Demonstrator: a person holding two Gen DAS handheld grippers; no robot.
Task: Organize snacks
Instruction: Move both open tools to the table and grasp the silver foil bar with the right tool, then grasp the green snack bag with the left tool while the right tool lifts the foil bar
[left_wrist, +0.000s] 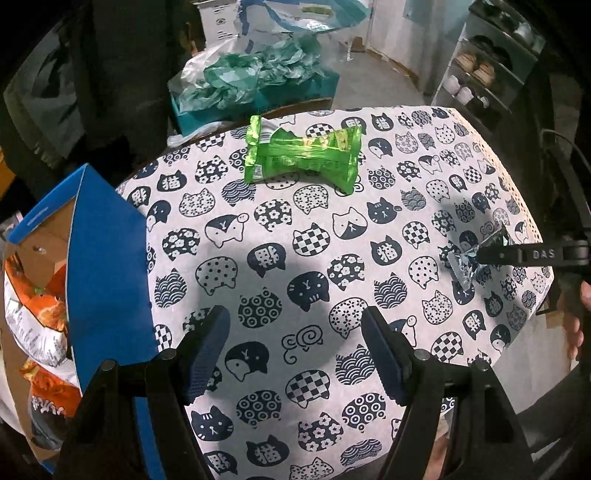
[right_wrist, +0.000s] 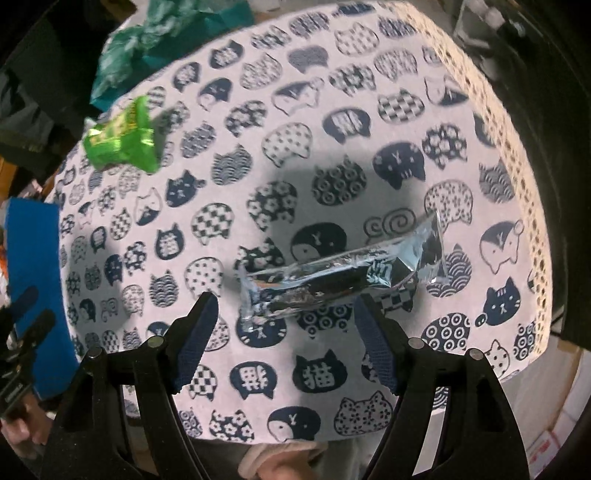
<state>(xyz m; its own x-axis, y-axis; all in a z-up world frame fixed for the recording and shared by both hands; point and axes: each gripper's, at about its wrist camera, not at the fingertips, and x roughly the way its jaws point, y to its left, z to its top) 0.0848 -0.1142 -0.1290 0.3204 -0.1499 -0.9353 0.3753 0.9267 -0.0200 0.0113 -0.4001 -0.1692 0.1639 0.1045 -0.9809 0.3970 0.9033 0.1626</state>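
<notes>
Blue box: the cardboard carton (left_wrist: 107, 266) stands off the table's left edge, flaps up, with orange snack bags (left_wrist: 40, 314) already inside; I judge it the place the snacks go.

Green packet: the foil snack bag (left_wrist: 303, 153) lies flat at the far left side of the cat-print tablecloth (left_wrist: 295, 258), well apart from both tongs. Puffy and crinkled, probably light and slick; I would pinch a sealed end so the contents are not crushed.

Left tongs: my left gripper (left_wrist: 295, 350) hovers over bare cloth, jaws spread wide, holding and touching nothing.

Silver packet: the long foil wrapper (right_wrist: 340, 273) lies on the cloth near the right side of the table, slanting across the gap ahead of my right tongs. Thin, shiny and limp-looking; likely to slide, so the narrow middle seems the surest place to take it.

Right tongs: my right gripper (right_wrist: 286, 339) is wide apart, its tips just beside the packet; contact I cannot tell, but nothing is clamped.
</notes>
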